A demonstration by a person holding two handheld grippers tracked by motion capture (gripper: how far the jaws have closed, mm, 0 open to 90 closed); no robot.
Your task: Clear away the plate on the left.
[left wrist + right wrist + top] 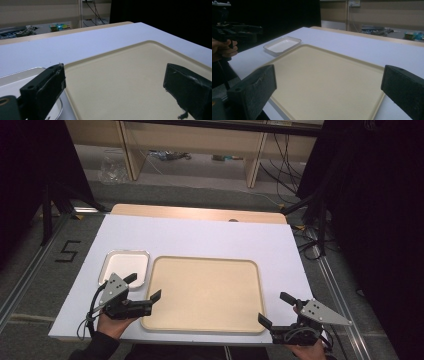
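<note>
A large beige tray (205,292) lies empty in the middle of the white table (200,237). A small white dish (125,267) with a metal rim sits just left of it, also empty. My left gripper (142,287) hovers open at the tray's near left corner, one jaw over the dish, the other over the tray's edge. My right gripper (276,309) is open at the tray's near right corner. In the left gripper view the tray (130,82) lies between the jaws. The right gripper view shows the tray (324,82), the dish (282,45) and the left gripper (255,31) farther off.
The table's wooden back edge (200,213) shows beyond the white top. Wooden shelving legs (130,150) and cables stand on the floor behind. Black curtains (370,195) hang at both sides. A floor rail (30,265) runs along the left.
</note>
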